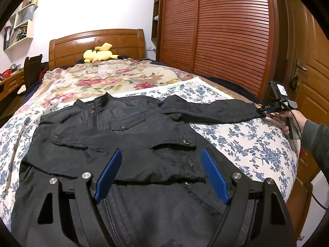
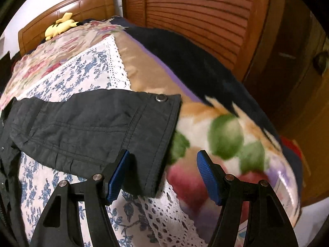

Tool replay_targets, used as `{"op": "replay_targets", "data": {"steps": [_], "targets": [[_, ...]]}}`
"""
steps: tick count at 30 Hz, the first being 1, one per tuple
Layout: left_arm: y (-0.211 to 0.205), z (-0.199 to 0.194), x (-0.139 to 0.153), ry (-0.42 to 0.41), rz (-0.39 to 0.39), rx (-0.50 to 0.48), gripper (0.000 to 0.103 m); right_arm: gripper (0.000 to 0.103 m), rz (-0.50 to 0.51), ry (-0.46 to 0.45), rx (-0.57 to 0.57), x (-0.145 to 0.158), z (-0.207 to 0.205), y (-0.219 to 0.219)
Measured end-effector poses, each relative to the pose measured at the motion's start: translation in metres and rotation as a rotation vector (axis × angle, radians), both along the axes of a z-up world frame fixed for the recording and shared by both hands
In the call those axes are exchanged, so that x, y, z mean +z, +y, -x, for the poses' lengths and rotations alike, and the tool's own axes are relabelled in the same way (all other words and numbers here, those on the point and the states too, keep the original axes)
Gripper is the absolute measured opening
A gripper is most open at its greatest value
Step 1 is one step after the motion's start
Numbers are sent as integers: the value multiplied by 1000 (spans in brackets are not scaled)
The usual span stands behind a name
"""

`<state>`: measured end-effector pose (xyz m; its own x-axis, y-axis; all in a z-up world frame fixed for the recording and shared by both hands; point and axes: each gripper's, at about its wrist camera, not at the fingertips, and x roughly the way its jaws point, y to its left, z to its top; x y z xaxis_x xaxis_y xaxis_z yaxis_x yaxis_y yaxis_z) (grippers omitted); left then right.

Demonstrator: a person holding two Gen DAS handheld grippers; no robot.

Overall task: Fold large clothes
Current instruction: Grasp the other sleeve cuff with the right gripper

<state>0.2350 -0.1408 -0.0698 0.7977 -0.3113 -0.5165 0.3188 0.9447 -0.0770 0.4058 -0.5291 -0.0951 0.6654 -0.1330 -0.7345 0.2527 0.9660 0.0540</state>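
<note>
Black jacket [image 1: 115, 135] under left claw [image 1: 162, 170]

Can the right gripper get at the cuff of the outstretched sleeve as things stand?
Probably yes: the right gripper is open, and the sleeve cuff lies flat on the bed just ahead of its fingers, its corner already between them, nothing covering it.

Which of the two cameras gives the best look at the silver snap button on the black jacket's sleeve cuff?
The right wrist view: the silver snap button sits close and sharp on the black jacket's sleeve cuff. The left wrist view shows that cuff only far off, small, its button not discernible.
</note>
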Motion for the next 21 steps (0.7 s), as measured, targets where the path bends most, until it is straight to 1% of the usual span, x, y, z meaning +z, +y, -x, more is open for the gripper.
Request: {"op": "replay_targets", "data": {"steps": [2,5,6,7,8,9,10,11,12,17,21], "targets": [[-1,-2,-1,4,-1,0,81,69,-9,-3,9,1,-1,4],[-1,-2,0,5,0,-1,81,69,-13,1,56,-2,-12,9],[-2,-2,0,3,-1,-3,81,66,0,6,72,-2,-13,13],[-3,-2,0,2,-5,-3,81,58,14,15,91,-4,-16,21],[-3,-2,-1,3,-5,-3,81,37,36,30,114,-7,-19,30],[-4,-1,-1,5,-1,-8,81,26,64,42,140,-12,-21,38],[-4,0,-1,4,-2,-9,81,22,111,43,151,-12,-23,48],[-4,0,0,2,-3,-9,81,15,149,31,161,-10,-23,56],[-4,1,0,0,-4,-10,81,13,155,14,170,-7,-23,62],[0,6,2,-2,6,-13,81,11,200,-111,190,27,-2,86],[6,13,6,-12,10,-12,81,10,216,-177,232,50,12,112]]}}
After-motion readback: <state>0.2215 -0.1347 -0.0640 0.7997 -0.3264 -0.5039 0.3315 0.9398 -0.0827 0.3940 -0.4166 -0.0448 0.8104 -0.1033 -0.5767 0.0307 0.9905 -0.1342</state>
